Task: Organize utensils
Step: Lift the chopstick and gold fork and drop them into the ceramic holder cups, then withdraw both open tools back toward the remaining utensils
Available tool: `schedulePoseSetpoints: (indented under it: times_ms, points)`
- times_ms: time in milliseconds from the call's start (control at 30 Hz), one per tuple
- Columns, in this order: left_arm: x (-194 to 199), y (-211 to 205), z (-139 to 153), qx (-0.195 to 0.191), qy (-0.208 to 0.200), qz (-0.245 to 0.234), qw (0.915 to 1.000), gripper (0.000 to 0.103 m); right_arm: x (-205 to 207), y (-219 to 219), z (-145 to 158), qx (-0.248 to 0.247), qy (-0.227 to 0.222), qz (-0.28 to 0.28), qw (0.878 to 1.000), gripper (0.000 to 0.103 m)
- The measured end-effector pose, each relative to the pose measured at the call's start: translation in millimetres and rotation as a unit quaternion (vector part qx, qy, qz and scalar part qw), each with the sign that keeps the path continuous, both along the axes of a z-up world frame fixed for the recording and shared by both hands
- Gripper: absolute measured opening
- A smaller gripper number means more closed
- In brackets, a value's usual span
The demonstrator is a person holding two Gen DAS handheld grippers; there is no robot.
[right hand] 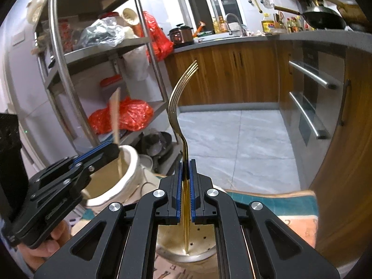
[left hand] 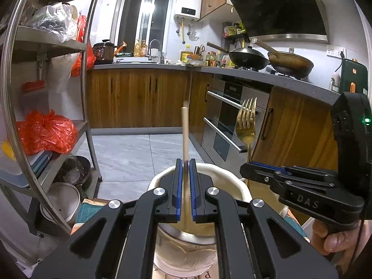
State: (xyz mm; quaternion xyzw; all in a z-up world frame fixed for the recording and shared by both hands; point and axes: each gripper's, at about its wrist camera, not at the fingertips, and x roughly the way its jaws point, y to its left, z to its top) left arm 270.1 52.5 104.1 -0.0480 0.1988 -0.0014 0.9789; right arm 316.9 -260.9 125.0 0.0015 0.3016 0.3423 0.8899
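Note:
In the left wrist view my left gripper [left hand: 186, 164] is shut on a pale wooden chopstick [left hand: 185, 127]. The stick stands nearly upright, its lower end inside a white ceramic holder [left hand: 223, 174]. To the right, my right gripper [left hand: 247, 169] is shut on a gold fork [left hand: 247, 121] with its tines up. In the right wrist view the right gripper [right hand: 186, 164] clamps the fork [right hand: 177, 97] by its neck. The fork's handle reaches down into a perforated metal holder [right hand: 202, 253]. At the left, the left gripper [right hand: 115, 148] holds the chopstick [right hand: 115, 114] over the white holder [right hand: 133, 162].
Both holders stand on a teal cloth [right hand: 267, 201] at a table edge. A steel shelf rack [left hand: 88, 107] with red bags stands to the left. Wooden cabinets and an oven [left hand: 227, 121] are on the right, with grey tiled floor [left hand: 139, 158] between. A hand [left hand: 337, 239] grips the right tool.

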Motion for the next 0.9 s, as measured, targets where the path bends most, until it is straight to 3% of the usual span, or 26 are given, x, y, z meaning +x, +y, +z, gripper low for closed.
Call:
schedulePoseSetpoints:
  times_ms: [200, 267, 367, 500, 900]
  points:
    - [-1.0, 1.5, 0.9, -0.005, -0.002, -0.005, 1.0000, 0.012, 6.8, -3.4, -5.8, 0.014, 0.019, 0.001, 1.000, 0.008]
    - [-3.0, 1.4, 2.4, -0.007, -0.007, -0.006, 0.9999, 0.024, 6.7, -4.2, -5.8, 0.018, 0.021, 0.001, 1.000, 0.008]
    - [-8.8, 2.8, 5.1, -0.007, -0.017, -0.007, 0.9998, 0.033, 4.7, -7.0, -4.2, 0.021, 0.022, 0.003, 1.000, 0.013]
    - [-15.4, 9.4, 7.8, -0.016, -0.022, -0.007, 0.9996, 0.033, -2.3, -10.7, 0.5, 0.018, 0.012, 0.003, 1.000, 0.025]
    - [-51.3, 44.0, 3.2, -0.043, -0.004, 0.012, 0.9990, 0.035, -50.0, -40.5, 10.5, 0.013, -0.020, -0.002, 1.000, 0.028]
